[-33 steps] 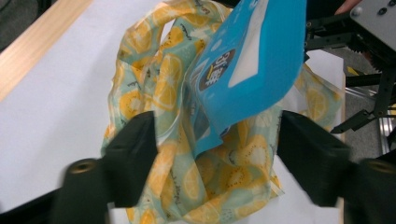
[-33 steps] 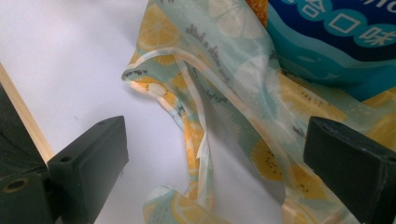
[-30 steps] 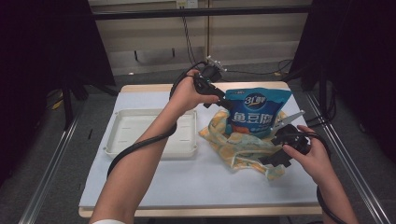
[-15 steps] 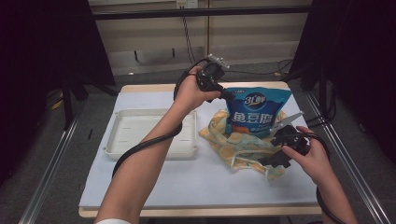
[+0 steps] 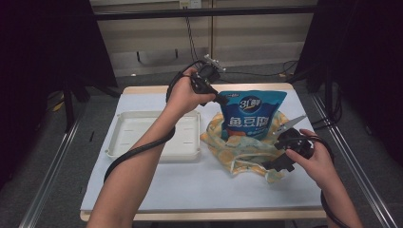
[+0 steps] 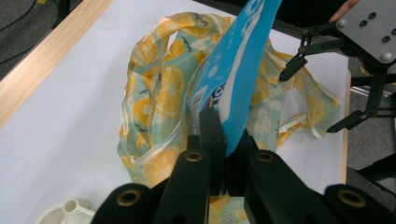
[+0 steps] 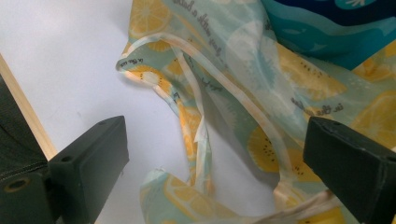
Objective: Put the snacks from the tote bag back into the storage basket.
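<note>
- Now your left tongs [image 5: 219, 99] are clamped tight on the top corner of the blue snack pouch [image 5: 251, 115]; the left gripper view shows the jaws fully closed on the pouch [image 6: 236, 88] edge.
- Change over the last second: your left hand has climbed and drifted toward the far edge of the bench [image 5: 157, 178], and the pouch has come up with it. It stands higher and more upright than before.
- The pouch's lower end sits inside the mouth of the lemon-print bag [image 5: 237, 147], which lies crumpled on the bench right of the white tray [image 5: 119, 149].
- So I read this as extraction in progress, partway done: the pouch is not clear of the bag.
- Your right tongs [image 5: 278, 161] have barely moved. They sit at the bag's near right edge, jaws spread wide, gripping nothing.
- The right gripper view shows the bag fabric [image 7: 280, 107] and its pale handle strap [image 7: 219, 79] between the open jaws, untouched.
- Risk: with the bag unpinned, it may ride up with the pouch. Closing your right tongs on the fabric or strap would likely anchor it.
- The tray is empty and just beside the bag, a plausible drop spot.
</note>
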`<state>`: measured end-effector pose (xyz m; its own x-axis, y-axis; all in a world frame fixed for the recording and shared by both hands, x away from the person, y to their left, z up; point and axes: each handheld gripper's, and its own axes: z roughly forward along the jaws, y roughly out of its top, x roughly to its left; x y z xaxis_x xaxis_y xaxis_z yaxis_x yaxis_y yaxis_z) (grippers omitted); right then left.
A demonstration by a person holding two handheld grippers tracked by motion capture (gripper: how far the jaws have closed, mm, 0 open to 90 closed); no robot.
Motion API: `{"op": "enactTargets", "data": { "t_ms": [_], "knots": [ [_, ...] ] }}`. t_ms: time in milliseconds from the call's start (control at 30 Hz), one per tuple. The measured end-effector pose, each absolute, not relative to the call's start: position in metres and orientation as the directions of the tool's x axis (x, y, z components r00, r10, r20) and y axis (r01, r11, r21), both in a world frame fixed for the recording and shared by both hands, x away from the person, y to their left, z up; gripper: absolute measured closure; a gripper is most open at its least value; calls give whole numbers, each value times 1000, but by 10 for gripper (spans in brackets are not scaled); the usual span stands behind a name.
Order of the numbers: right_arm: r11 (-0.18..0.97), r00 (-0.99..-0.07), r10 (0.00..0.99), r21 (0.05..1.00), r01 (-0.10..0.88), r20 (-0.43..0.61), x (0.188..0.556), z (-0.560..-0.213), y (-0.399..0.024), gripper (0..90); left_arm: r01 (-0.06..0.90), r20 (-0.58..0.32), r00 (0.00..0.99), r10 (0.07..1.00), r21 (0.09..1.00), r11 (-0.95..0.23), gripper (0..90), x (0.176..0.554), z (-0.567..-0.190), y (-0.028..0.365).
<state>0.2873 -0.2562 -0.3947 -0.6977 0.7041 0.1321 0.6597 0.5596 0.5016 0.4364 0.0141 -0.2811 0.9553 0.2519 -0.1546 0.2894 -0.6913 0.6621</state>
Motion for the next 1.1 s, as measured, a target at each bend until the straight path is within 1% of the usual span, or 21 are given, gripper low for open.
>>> {"op": "enactTargets", "data": {
  "t_ms": [67,100,200,267,300,433,667,700,833,900,967,1000,1067,1100],
  "knots": [
    [563,-700,702,500,658,131,287,-395,-256,60,288,-166,956,241,671,-683,842,438,-281,14],
    [563,-700,702,499,659,132,287,-395,-256,60,279,-167,959,227,680,-678,797,439,-282,12],
    [558,-696,706,502,661,131,287,-395,-257,60,289,-194,957,214,678,-676,722,440,-285,6],
    [560,-698,704,502,659,132,287,-394,-257,60,282,-182,959,217,678,-679,667,441,-287,2],
    [559,-698,704,502,659,132,287,-395,-257,60,284,-176,958,225,676,-680,616,442,-288,0],
    [562,-698,704,496,662,134,287,-396,-256,60,278,-174,960,218,676,-682,580,443,-289,-9],
    [568,-704,698,496,656,131,287,-397,-255,60,262,-173,965,197,668,-697,551,446,-284,-23],
    [569,-704,698,495,657,131,287,-397,-255,60,272,-183,962,201,669,-692,549,446,-285,-25],
    [569,-702,700,491,660,132,287,-398,-255,60,258,-171,966,193,664,-702,550,447,-286,-30],
    [570,-703,699,490,660,133,287,-398,-254,60,270,-188,963,194,663,-698,547,448,-287,-32],
    [572,-705,698,490,658,131,288,-399,-254,60,273,-199,962,187,656,-704,571,448,-289,-34],
    [572,-704,698,489,659,132,288,-399,-254,60,264,-190,964,184,654,-709,571,447,-289,-35],
    [572,-705,697,488,659,134,288,-400,-253,60,259,-192,966,176,649,-716,628,447,-290,-37],
    [572,-704,697,488,659,134,288,-400,-253,60,261,-196,965,175,652,-712,635,447,-290,-38]
  ]
}}
